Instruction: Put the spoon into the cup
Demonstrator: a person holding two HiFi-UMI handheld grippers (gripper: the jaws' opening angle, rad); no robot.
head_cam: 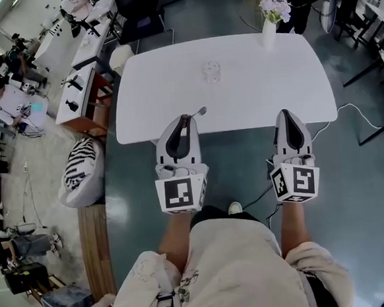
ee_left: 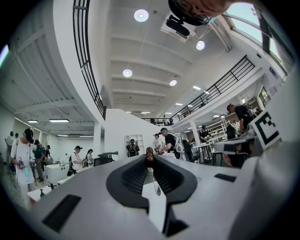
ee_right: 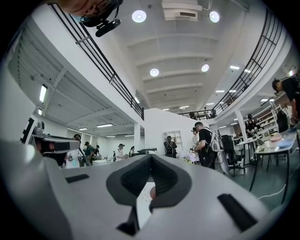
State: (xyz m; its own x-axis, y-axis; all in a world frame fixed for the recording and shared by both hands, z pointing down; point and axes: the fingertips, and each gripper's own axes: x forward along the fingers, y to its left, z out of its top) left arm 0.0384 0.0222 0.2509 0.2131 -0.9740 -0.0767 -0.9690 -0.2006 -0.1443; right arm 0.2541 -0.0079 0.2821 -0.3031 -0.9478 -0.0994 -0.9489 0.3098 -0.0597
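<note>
On grey floor [head_cam: 353,183], table [head_cam: 273,90] with cup [head_cam: 211,71]

No legible text, labels or numbers anywhere

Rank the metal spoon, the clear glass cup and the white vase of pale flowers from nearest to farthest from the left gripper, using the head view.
1. Metal spoon: clamped in the left gripper, bowl over the near edge of the white table.
2. Clear glass cup: mid-table, ahead of it.
3. White vase of pale flowers: far edge, to the right.
</note>
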